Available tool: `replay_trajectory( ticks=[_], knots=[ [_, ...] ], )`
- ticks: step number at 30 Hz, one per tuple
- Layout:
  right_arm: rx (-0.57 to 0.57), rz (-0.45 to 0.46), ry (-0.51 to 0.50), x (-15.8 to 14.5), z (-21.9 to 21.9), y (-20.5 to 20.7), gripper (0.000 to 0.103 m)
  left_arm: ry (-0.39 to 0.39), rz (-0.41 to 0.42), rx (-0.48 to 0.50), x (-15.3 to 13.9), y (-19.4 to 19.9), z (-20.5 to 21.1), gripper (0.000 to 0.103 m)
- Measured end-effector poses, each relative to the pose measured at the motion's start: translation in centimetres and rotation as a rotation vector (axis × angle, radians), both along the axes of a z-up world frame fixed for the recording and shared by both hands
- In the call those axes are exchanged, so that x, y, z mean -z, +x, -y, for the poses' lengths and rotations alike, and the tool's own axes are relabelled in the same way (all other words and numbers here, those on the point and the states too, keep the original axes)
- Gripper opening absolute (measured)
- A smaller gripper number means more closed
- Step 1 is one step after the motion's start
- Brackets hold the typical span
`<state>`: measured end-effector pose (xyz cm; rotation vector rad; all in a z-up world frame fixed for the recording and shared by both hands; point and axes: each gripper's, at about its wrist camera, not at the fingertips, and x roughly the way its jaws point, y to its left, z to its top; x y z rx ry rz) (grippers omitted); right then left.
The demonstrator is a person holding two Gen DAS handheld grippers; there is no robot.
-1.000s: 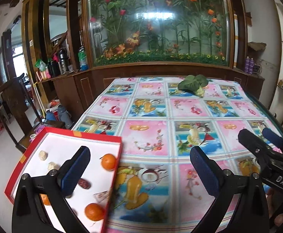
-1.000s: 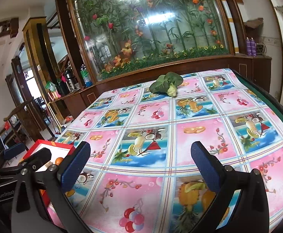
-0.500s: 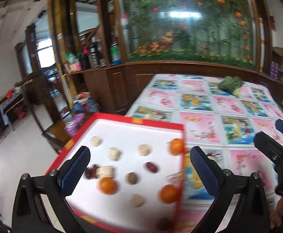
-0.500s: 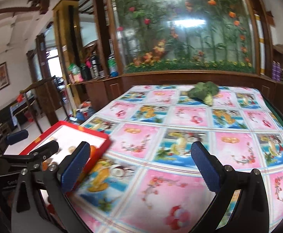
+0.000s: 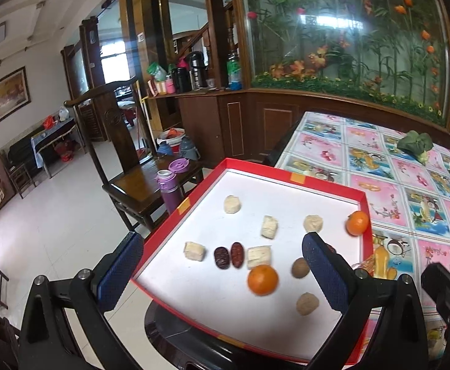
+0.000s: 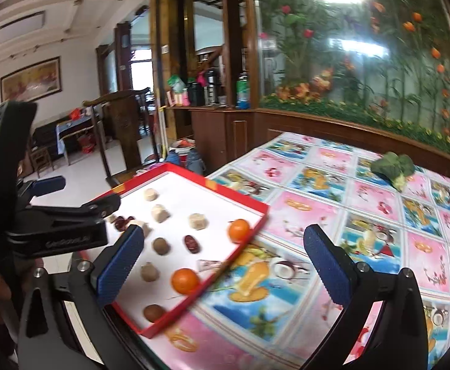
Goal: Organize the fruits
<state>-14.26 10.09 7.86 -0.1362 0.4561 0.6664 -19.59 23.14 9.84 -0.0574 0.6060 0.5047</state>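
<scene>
Surface (image 6: 363, 215): covered in a patterned pink-and-blue fruit-print cloth, mostly bare apart from a green leafy vegetable (image 6: 393, 168) at the far side.

Red-rimmed tray (image 5: 292, 178) with white floor sits at the near left corner of the surface, one corner hanging past the edge over a dark rounded base. Handle gently; a downward push on the overhanging part could tip it.

Contents lie scattered, unsorted by kind. Three oranges: one against the far right rim (image 5: 357, 222), one mid-tray (image 5: 262, 279), and in the right wrist view another near the front rim (image 6: 185, 280). Two dark red dates (image 5: 228, 256) lie side by side, touching or nearly so; a third date (image 6: 191, 244) lies apart. Pale blocky pieces (image 5: 269, 227) and round brownish nuts or longans (image 5: 307, 303) are spread between. Exact kind of the pale pieces unclear.

Left gripper (image 5: 222, 271): spread wide, empty, hovering over the tray with the dates and mid orange between its fingers.
Right gripper (image 6: 225, 262): also spread wide, empty, over the tray's right rim.

Judgement: whether the sorting is early or partly through cannot be settled; nothing is grouped clearly yet. For any pick, come down straight over one piece, keep neighbours outside the fingers, and close softly. Oranges roll, so centre the grip on the widest part. The paired dates need a narrow approach to take one alone.
</scene>
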Motion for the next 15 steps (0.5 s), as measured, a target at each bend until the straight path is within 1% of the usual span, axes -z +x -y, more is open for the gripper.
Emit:
replay_trajectory(
  ticks=[8, 15],
  knots=[
    [-0.039, 0.030, -0.024, -0.2, -2.0, -1.2, 0.103, -0.018, -0.001, -0.015, 0.1, -0.1, -1.1, 0.103],
    [-0.039, -0.007, -0.002, -0.5, -2.8, -0.4, 0.103, -0.022, 0.003, -0.025, 0.1, -0.2, -1.8, 0.103]
  ],
)
